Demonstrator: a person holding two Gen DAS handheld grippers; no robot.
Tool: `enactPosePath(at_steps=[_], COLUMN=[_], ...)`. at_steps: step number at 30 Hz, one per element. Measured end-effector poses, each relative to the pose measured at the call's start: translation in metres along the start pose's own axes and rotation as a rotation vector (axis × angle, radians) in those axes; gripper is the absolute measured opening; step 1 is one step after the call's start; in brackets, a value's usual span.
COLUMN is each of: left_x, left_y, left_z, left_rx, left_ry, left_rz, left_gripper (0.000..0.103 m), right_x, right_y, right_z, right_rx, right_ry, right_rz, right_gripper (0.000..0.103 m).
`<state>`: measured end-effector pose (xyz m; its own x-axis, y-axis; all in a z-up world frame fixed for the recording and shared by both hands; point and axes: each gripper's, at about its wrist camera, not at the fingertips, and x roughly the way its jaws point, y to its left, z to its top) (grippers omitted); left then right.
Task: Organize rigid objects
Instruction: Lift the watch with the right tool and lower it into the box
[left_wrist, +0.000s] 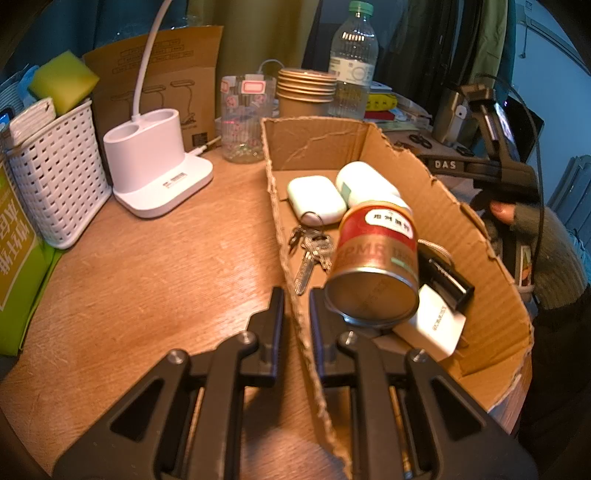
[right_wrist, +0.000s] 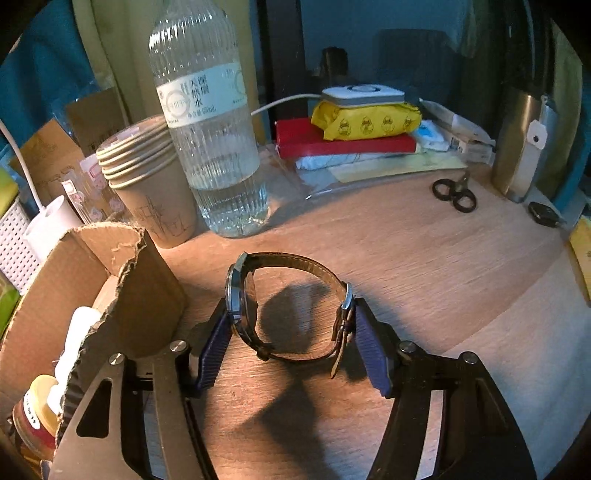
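Observation:
An open cardboard box (left_wrist: 476, 258) sits on the wooden table. It holds a red tin can (left_wrist: 376, 254) on its side, a white earbud case (left_wrist: 314, 199), a white bottle (left_wrist: 365, 181), keys (left_wrist: 310, 254), a black stick (left_wrist: 448, 273) and a white card (left_wrist: 436, 321). My left gripper (left_wrist: 297, 295) is shut on the box's near wall (left_wrist: 291, 280). My right gripper (right_wrist: 291, 314) is shut on a wristwatch (right_wrist: 284, 295) with a brown strap, just above the table to the right of the box (right_wrist: 144, 291). The right gripper also shows in the left wrist view (left_wrist: 495, 162), beyond the box.
A white lamp base (left_wrist: 159, 173), white basket (left_wrist: 55, 173), glass jar (left_wrist: 247, 118), stacked paper cups (right_wrist: 147, 173) and a water bottle (right_wrist: 210, 122) stand behind the box. Black scissors (right_wrist: 454, 192), a steel flask (right_wrist: 524, 147) and a pile of books and packets (right_wrist: 354, 133) sit at the back right.

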<state>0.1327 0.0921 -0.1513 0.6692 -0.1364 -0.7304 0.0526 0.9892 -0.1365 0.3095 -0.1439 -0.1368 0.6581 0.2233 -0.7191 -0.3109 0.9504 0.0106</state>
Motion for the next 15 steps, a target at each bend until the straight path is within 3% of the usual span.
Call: enactPosePath(at_steps=[15], left_x=[0.0], left_y=[0.0], left_z=[0.0], left_rx=[0.0], left_ry=[0.0], left_rz=[0.0], left_gripper=[0.014], right_x=[-0.053], right_y=[0.019], right_z=[-0.001], right_rx=[-0.027], right_ry=[-0.112], right_rz=[0.015], right_gripper=[0.067])
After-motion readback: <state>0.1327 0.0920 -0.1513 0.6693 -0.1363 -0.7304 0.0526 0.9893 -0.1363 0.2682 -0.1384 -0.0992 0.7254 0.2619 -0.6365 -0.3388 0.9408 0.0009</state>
